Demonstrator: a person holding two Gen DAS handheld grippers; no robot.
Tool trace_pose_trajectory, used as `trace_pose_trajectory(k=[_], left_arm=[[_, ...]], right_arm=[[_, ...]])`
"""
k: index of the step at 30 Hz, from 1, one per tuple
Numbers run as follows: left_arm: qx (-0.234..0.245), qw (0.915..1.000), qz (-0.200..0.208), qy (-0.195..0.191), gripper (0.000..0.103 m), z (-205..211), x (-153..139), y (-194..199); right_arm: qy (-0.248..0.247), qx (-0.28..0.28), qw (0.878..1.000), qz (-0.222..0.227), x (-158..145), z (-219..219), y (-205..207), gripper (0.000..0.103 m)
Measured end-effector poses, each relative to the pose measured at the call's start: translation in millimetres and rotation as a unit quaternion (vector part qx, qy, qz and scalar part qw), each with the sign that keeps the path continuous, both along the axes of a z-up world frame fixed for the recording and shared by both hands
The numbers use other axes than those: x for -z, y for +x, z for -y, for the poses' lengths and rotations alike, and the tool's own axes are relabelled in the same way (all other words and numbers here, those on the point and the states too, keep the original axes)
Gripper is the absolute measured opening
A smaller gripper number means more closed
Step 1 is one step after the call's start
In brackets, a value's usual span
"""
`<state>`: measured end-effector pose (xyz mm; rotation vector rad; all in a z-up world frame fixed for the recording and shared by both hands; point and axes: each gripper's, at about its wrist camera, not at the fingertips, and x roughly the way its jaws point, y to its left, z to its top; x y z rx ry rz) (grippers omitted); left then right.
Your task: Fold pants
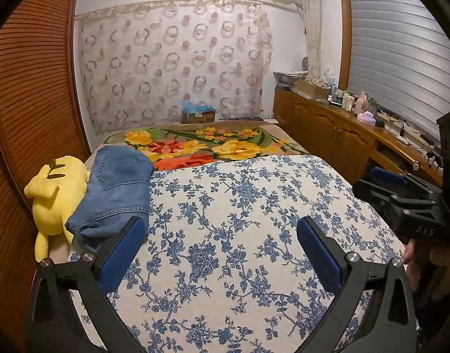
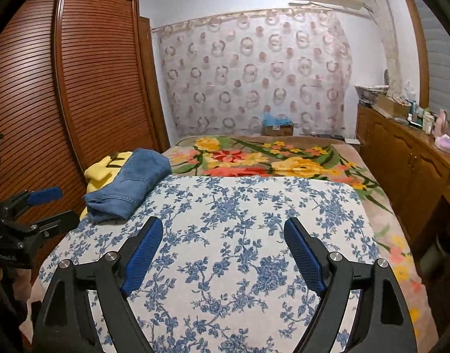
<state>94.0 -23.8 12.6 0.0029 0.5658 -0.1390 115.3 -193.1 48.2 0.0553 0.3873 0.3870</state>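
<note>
Both wrist views look across a bed covered near the cameras by a white board or pad with a blue flower print (image 1: 239, 220), and beyond it by a blanket with large yellow, orange and red flowers (image 1: 201, 144).

The pants (image 1: 116, 188), blue denim, lie folded into a compact bundle at the left of the frame in both views, on the left edge of the blue-flowered surface. A back pocket faces up. The bundle leans against a yellow plush toy (image 1: 54, 194) lying just to its left, touching it.

In the left wrist view, the left claw (image 1: 220, 232) fills the bottom of the frame, its two blue-padded fingers spread wide and holding nothing. Its left finger sits just in front of the near end of the pants; contact cannot be told.

In the right wrist view, the right claw (image 2: 223, 232) is likewise spread wide over the bare flowered surface, gripping nothing, well apart from the pants.

A brown louvered wardrobe (image 2: 63, 88) stands at the left, a patterned curtain (image 2: 254, 73) hangs on the far wall, and a wooden cabinet (image 1: 336, 129) cluttered with small items runs along the right.
</note>
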Motion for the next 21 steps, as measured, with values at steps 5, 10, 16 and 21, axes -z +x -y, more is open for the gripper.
trace_pose_trajectory(k=[5,10,16,21], left_arm=[[-0.003,1.0000,-0.001,0.000,0.103,4.4,-3.8,-2.1],[-0.009,0.9999,0.008,-0.002,0.103,7.4,-11.2,-8.6],[-0.014,0.9996,0.024,-0.004,0.103,4.1,-26.2,-18.9],[-0.022,0.9989,0.040,-0.002,0.103,-1.1,-40.3,-26.2]], right_arm=[[-0.003,0.008,1.000,0.008,-7.9,2.3,-9.9,0.086],[-0.001,0.011,1.000,0.015,-16.9,5.3,-20.3,0.086],[0.000,0.013,0.999,0.031,-29.9,5.7,-29.7,0.086],[0.005,0.017,0.999,0.047,-34.1,5.3,-42.0,0.086]])
